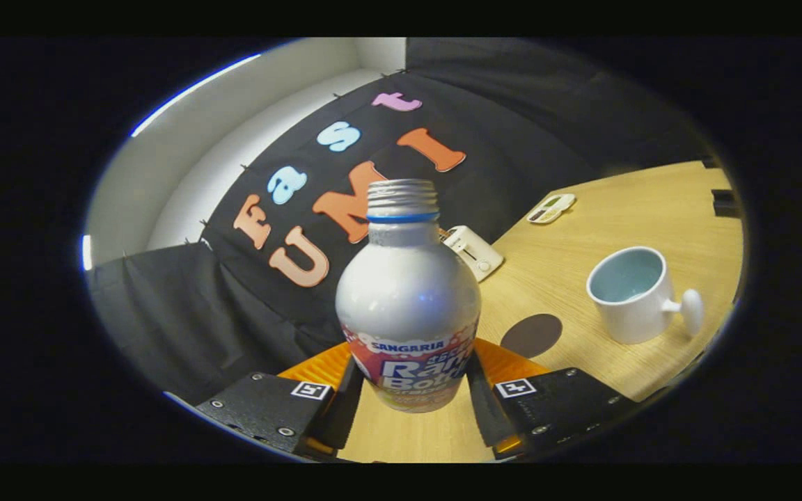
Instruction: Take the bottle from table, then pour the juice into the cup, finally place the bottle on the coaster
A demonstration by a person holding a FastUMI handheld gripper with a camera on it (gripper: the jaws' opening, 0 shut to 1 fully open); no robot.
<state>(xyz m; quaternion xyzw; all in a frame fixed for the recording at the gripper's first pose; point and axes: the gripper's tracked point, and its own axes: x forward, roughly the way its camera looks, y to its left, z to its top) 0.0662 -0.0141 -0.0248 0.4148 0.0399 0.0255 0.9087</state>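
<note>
Gripper fingers clamp the bottle from both sides, low on its labelled body, both pads pressed against it. Bottle sits upright between the fingers, cap off, threaded neck bare with a blue ring under the threads. The whole view is tilted: the wooden table slopes up and away to the right, so the gripper is rolled relative to the tabletop. Cannot tell for sure whether the bottle base is lifted or touching the wood; table surface shows under it between the fingers.

Open room: bare wood between the fingers below the bottle, and a wide bare stretch ahead right.

Just beyond the right finger, a dark round coaster lies flat on the table, near the bottle but apart from it. Further right, a white cup with pale blue inside stands upright, handle pointing right, well apart from the coaster. Cup interior looks empty.

Beyond the bottle, near the cloth wall, a small white device lies on the table. Further back right, a flat white remote-like item. Dark block at the far table edge.
</note>
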